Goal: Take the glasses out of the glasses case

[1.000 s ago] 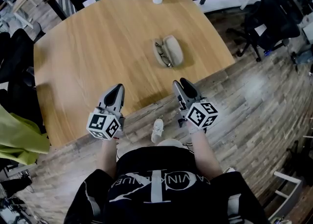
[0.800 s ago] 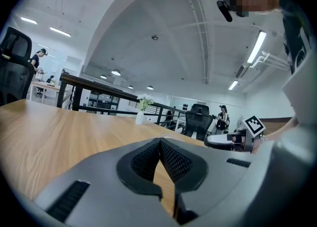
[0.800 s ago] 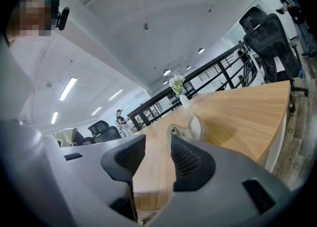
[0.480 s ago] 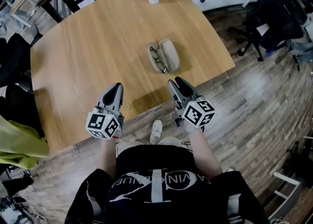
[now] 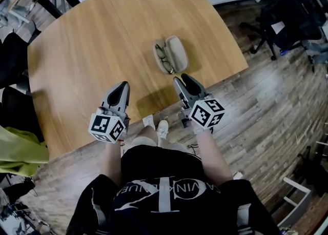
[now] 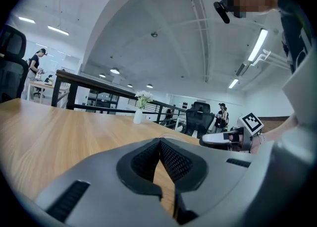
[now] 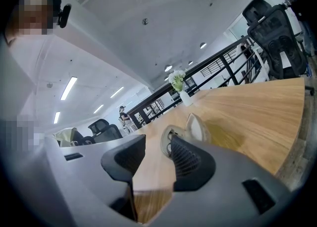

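The right gripper (image 7: 154,146), jaws apart and empty, hovers at the near edge of the light wooden desk (image 5: 92,39). At its 12 o'clock, near but untouched, lies the open beige oval glasses case (image 5: 178,53), with the dark thin-framed glasses (image 5: 164,58) resting in the half at 9 o'clock. The left gripper (image 6: 160,142), at the right one's 9 o'clock, has its jaws closed on nothing. The likely hazard: with nothing steadying the light case, a pull on the glasses could drag or tip it, and a pinch on a lens could twist the slim frame.
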The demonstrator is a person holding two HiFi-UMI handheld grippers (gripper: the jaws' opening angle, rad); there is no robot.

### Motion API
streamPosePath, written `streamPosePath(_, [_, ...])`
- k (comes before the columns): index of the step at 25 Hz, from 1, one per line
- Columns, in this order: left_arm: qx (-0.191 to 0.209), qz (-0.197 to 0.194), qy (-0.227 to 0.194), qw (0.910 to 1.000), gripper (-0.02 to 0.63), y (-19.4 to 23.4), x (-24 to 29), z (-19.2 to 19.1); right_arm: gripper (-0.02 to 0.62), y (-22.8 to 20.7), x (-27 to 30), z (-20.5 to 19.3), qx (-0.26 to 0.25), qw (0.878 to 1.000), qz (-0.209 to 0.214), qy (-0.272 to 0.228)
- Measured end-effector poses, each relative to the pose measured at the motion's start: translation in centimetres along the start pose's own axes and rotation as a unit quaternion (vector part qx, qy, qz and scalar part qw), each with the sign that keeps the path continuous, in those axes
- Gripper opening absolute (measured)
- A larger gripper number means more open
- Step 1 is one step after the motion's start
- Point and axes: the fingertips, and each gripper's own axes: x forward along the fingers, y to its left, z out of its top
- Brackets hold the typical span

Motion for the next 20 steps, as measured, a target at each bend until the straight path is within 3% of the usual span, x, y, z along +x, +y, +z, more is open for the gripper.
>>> streamPosePath(6, [0.016,-0.023,0.009,0.9996,0.015,0.5,2.1,0.0,0.147,-0.3,1.9,0.0,-0.004,1.0,-0.008,0.012])
streamPosePath(20, [0.006,-0.045,0.01,0.9989,0.015,3.2,7.0,1.2,0.147,-2.4,7.8,0.6,-0.019,0.996,-0.063,0.061])
